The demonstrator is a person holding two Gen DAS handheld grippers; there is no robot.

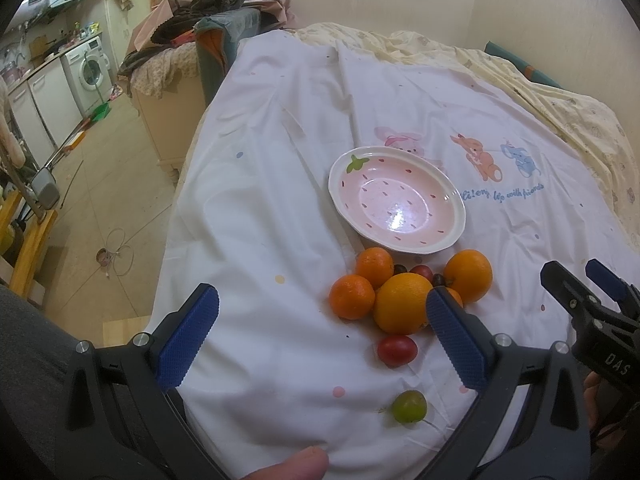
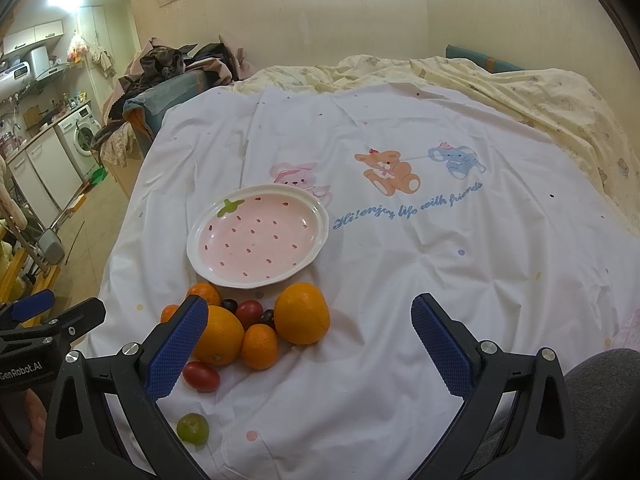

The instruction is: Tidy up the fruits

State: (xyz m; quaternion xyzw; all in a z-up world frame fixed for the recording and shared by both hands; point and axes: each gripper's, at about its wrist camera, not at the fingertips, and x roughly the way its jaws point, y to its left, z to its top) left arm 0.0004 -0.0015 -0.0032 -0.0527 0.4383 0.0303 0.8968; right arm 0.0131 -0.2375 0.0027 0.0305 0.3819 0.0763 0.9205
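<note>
While the fruits sit bunched on the bed's white sheet [image 2: 400, 300], none is in the pink strawberry-pattern plate [image 2: 256, 240] yet; plate is empty, just above the pile in both views, its near rim close to the fruit.

Pile, right wrist view, lower left of centre: big orange [image 2: 302, 314] on the right; another big orange [image 2: 220, 336] to its left, partly behind the left finger of that view; small mandarin [image 2: 260, 346] btwn & below them; two more mandarins [image 2: 204, 294] at the upper left edge of the pile, one only a sliver. A red cherry tomato [image 2: 249, 313] & two dark grapes [image 2: 229, 305] are tucked in the middle, touching the oranges. Apart from the bunch, lower in frame: another red tomato [image 2: 201, 376], then a green grape [image 2: 193, 428] further down, alone.

Left gripper [image 1: 322, 318]: jaws wide apart, holding nothing, hovers w/ the pile btwn its blue pads, near the right-hand pad. Right gripper [image 2: 310, 330]: also wide open, empty, the pile by its left-hand pad. Each gripper shows at the other view's edge.

Sheet has printed cartoon animals [image 2: 390, 172] & blue script in centre-right frame. Yellowish quilt [image 2: 540, 96] lies beyond, upper right. Upper left: clothes heap [image 2: 168, 64], washing machine [image 2: 82, 138], kitchen units.
</note>
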